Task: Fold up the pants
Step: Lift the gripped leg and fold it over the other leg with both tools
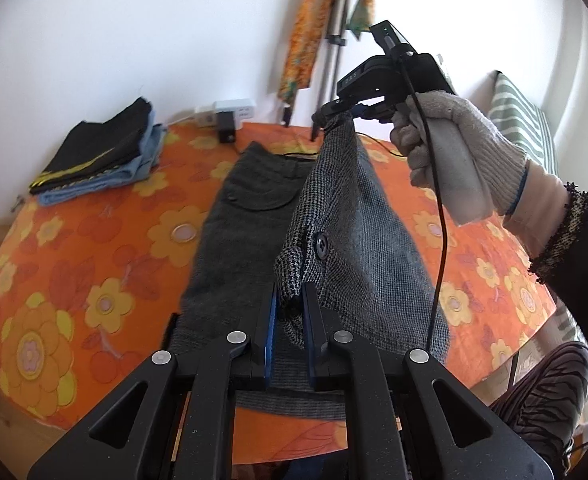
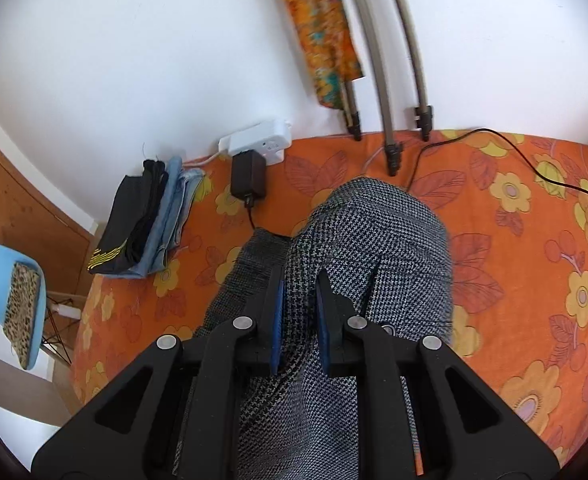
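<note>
Grey houndstooth pants (image 1: 358,240) lie lengthwise on the orange flowered table cover (image 1: 94,264). One half lies flat on the left, the other is lifted. My left gripper (image 1: 290,296) is shut on the pants' near edge beside a black button (image 1: 320,245). My right gripper (image 1: 334,114), held by a gloved hand, is shut on the far end of the raised fabric above the table. In the right wrist view the pants (image 2: 374,232) pass between my right gripper's (image 2: 300,276) closed blue pads and drape down over the table cover (image 2: 514,260).
A stack of folded black and blue clothes (image 1: 106,152) sits at the table's far left, also in the right wrist view (image 2: 150,224). A white power strip with a black adapter (image 2: 254,160), a tripod (image 2: 390,80) and a black cable (image 2: 534,164) stand along the back edge. A blue chair (image 2: 10,296) is left.
</note>
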